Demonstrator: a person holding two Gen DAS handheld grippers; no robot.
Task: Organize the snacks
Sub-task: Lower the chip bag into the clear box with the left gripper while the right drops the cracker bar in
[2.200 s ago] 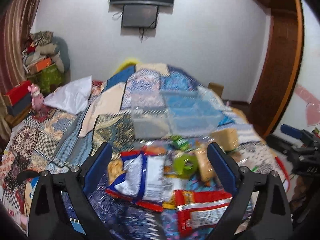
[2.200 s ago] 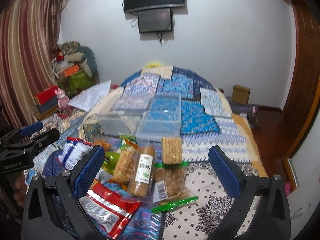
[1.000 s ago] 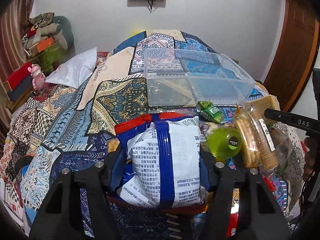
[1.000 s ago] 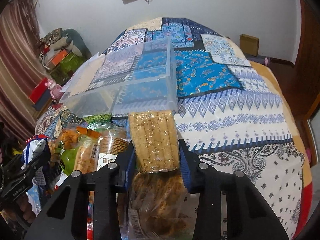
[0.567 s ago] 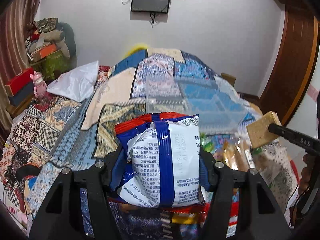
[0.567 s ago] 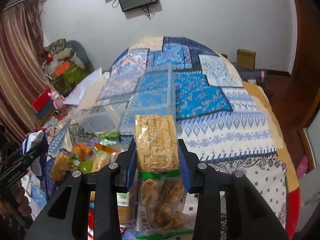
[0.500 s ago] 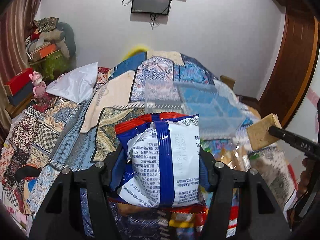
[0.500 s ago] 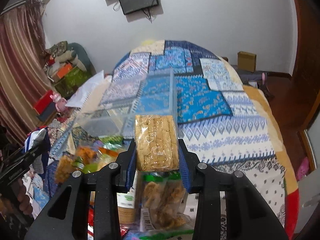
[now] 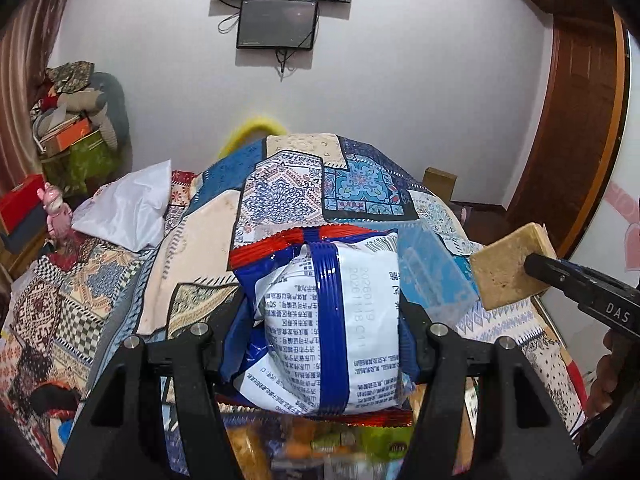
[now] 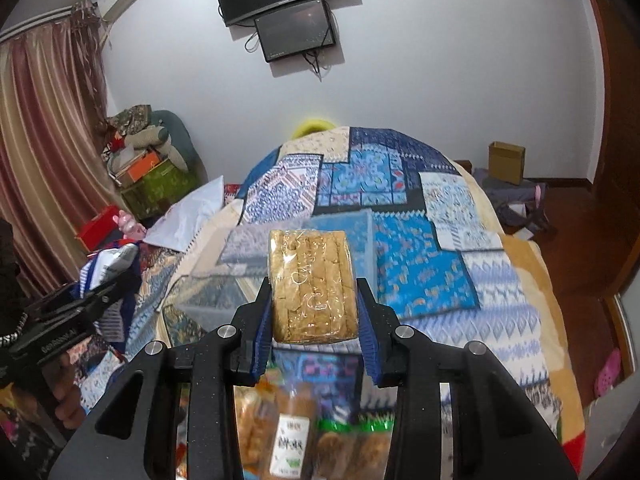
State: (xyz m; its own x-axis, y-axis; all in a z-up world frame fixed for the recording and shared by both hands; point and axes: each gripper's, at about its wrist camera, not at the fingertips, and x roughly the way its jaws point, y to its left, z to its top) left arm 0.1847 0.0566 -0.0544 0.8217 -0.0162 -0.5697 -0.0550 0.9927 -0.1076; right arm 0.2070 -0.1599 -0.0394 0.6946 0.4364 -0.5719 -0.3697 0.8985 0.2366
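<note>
Snacks fill both our grips above the patchwork bed [image 10: 440, 280]. Our left hand-held gripper [image 9: 320, 320] pinches a puffy, glossy white bag with blue bands [image 9: 332, 328], its crimped red seam pointing away from us. Our right hand-held gripper [image 10: 316, 312] squeezes a flat, rectangular pack of tan biscuits in clear film [image 10: 312, 284], long axis pointing forward. A clear plastic bin [image 10: 280, 264] lies just beyond, with open quilt to its right; more packets [image 10: 292, 436] sit below, blurred.
</note>
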